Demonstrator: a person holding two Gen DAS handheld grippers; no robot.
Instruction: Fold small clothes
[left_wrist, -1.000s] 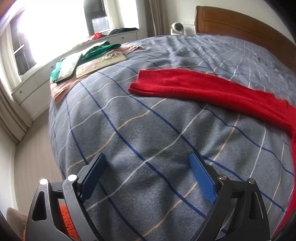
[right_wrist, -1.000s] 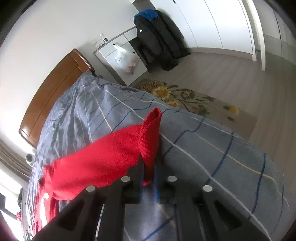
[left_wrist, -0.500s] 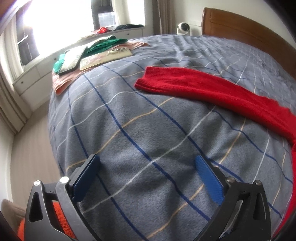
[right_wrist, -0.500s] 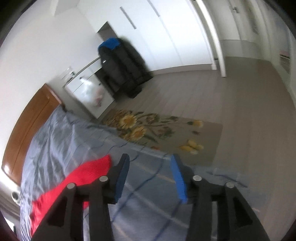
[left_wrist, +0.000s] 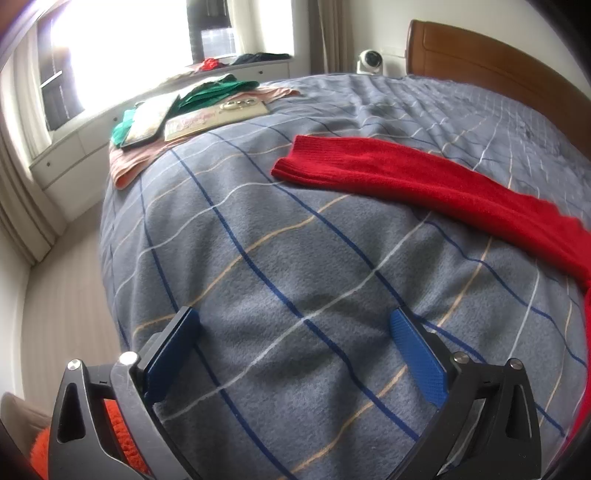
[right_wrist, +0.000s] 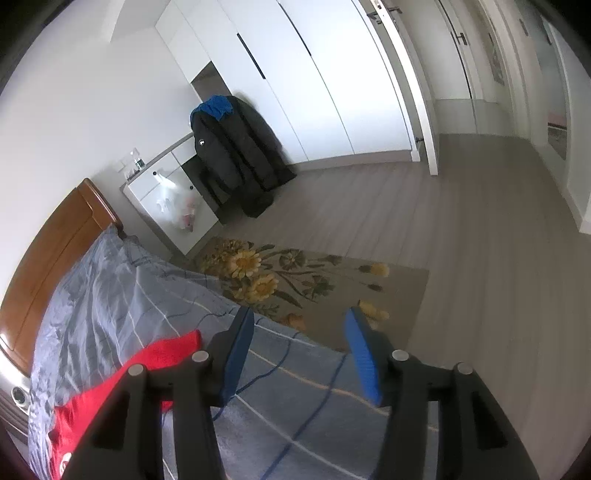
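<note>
Currently the soft, limp red knit sweater (left_wrist: 424, 184) is laid flat on the grey checked bedspread (left_wrist: 258, 277), both grippers (left (left_wrist: 291, 350) & right (right_wrist: 299, 354)) spread empty; best pinched at sleeve cuff.

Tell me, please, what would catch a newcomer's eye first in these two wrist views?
The bright red sweater stands out first: one sleeve lies flat across the grey checked bedspread, ahead of the empty, wide-open left gripper. Next comes the pile of green and pink clothes at the bed's far corner by the window. In the right view, the sunflower rug on the floor beyond the open right gripper draws the eye, with a dark coat hanging behind.
</note>
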